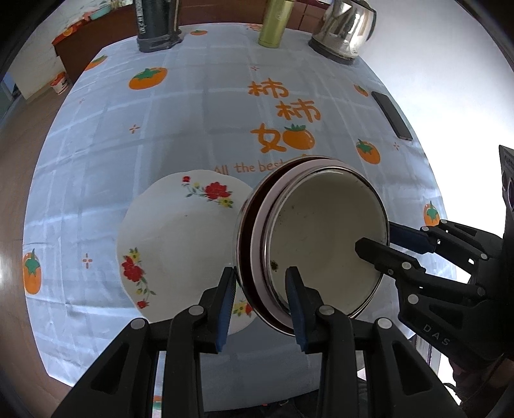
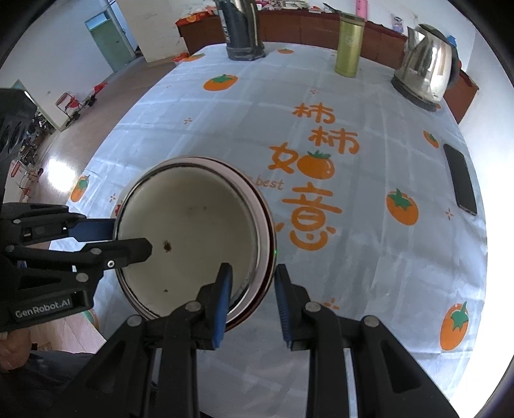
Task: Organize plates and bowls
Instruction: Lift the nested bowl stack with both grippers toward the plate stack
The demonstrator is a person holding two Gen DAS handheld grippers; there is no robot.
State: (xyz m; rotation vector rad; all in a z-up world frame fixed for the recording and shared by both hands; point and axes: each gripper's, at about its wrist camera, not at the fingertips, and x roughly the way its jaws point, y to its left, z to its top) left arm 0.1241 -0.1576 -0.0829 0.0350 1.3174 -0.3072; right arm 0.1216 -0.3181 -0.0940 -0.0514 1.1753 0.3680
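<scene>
A metal bowl [image 1: 321,238] with a cream inside and dark red outside is held tilted above the table. My left gripper [image 1: 261,283] has its jaws on either side of the bowl's near-left rim. My right gripper [image 2: 252,279] straddles the rim on the other side of the same bowl [image 2: 192,238]; it also shows in the left wrist view [image 1: 374,239]. A white plate with red flowers [image 1: 183,244] lies on the cloth just left of and partly under the bowl. In the right wrist view the bowl hides the plate.
The table has a pale blue cloth with orange persimmons [image 2: 353,257]. At the far edge stand a dark thermos [image 1: 157,25], a gold-green flask [image 1: 274,22] and a steel kettle [image 1: 345,29]. A black phone [image 1: 392,114] lies near the right edge.
</scene>
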